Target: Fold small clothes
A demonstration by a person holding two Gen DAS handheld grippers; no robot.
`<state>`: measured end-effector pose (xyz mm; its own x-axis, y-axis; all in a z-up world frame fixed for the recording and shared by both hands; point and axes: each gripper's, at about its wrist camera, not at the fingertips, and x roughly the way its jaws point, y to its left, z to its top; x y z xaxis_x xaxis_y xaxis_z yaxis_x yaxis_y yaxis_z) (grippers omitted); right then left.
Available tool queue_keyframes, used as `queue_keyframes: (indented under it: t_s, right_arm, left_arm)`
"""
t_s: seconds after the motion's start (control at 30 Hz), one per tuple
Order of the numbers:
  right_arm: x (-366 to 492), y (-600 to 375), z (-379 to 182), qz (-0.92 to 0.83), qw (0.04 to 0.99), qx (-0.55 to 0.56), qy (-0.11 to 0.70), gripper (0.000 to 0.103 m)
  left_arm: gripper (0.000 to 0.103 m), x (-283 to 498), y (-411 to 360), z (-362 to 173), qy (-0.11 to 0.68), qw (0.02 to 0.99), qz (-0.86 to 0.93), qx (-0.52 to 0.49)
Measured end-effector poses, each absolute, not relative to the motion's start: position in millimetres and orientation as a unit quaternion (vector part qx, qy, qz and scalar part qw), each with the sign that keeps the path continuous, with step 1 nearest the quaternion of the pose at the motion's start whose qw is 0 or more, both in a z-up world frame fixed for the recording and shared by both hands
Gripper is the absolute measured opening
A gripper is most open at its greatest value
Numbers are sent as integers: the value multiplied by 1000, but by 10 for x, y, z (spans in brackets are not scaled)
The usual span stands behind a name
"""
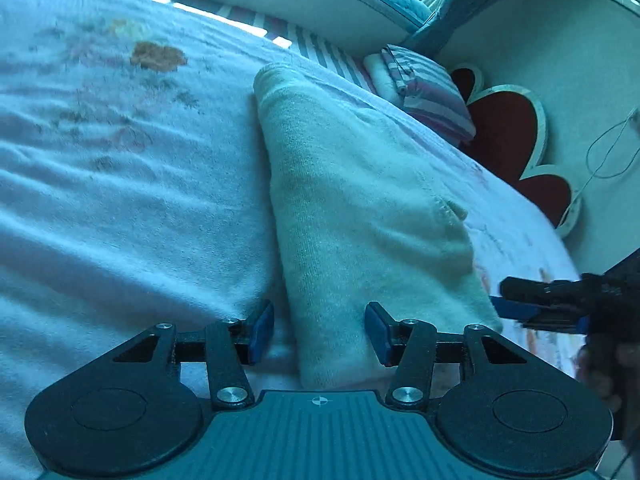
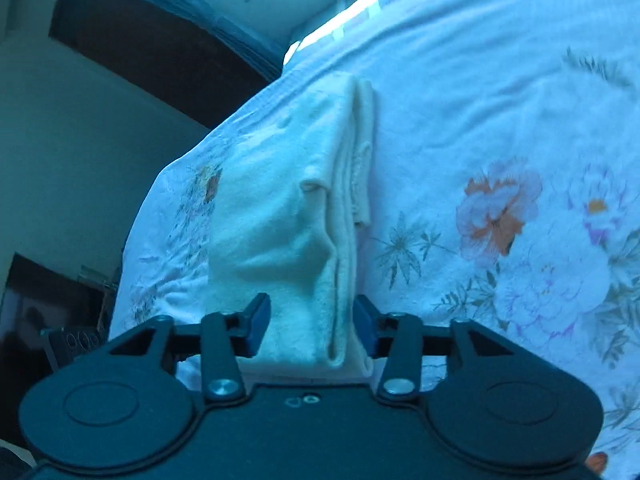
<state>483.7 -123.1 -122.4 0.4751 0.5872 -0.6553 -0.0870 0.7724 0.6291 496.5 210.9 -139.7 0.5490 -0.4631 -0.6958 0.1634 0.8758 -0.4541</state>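
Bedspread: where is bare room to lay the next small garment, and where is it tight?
The floral bedspread lies bare beside the folded cream garment, on the side away from the pillow. Tight: the strip between garment and bed edge, the striped pillow corner, and the near end, where both grippers, left and right, sit.

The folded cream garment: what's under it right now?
The folded cream garment lies directly on the floral bedspread, which shows on both sides of it. Whether anything else sits beneath cannot be seen; the cloth covers that patch. Its lower layers show only as stacked edges.
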Motion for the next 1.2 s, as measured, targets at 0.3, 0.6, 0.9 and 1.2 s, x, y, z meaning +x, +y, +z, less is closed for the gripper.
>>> queue_keyframes:
  t_s: [0.3, 0.6, 0.9, 1.2]
  right_arm:
    - [4339, -1057, -861, 125, 903, 113, 394, 92]
    - [3791, -935, -637, 109, 923, 75, 361, 95]
    - [2793, -867, -236, 74, 946, 36, 315, 103]
    - [1866, -778, 58, 78, 956, 24, 283, 103]
  left_arm:
    - [103, 4476, 1836, -977, 374, 919, -96, -79]
    - [103, 3735, 1788, -565, 328, 939, -83, -70]
    - [103, 2744, 1643, -191, 292, 949, -101, -57]
    - [103, 1726, 1763, 184, 251, 962, -94, -45]
